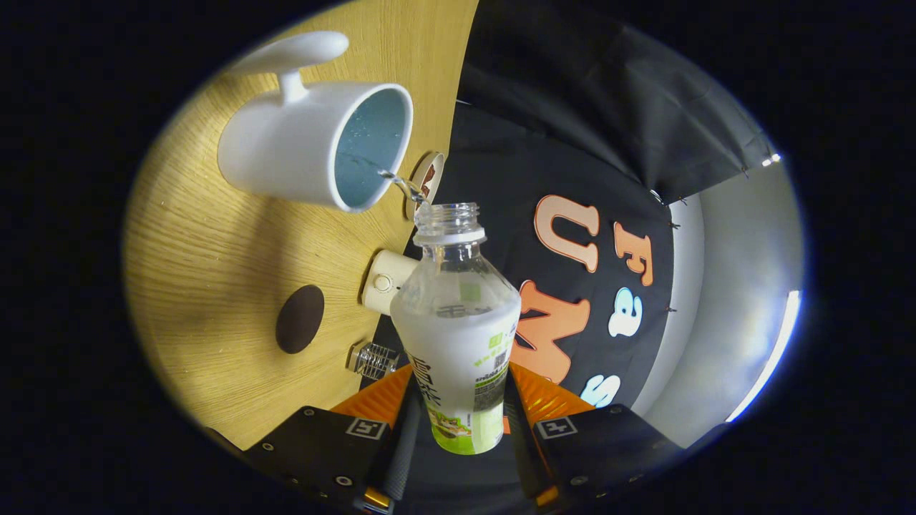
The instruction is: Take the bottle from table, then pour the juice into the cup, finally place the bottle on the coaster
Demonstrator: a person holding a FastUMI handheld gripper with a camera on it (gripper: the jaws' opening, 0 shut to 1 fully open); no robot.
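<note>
Bottle sits mid-frame, clamped low between the gripper fingers, tipped toward the cup at upper left; thin plastic, probably light and squashy, so grip gently on the label band

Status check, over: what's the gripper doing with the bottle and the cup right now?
Gripper fingers shut on bottle, tipped toward the cup. Thin stream running from the open neck into the cup. Dark coaster bare on the table. Nothing in the way.
</note>
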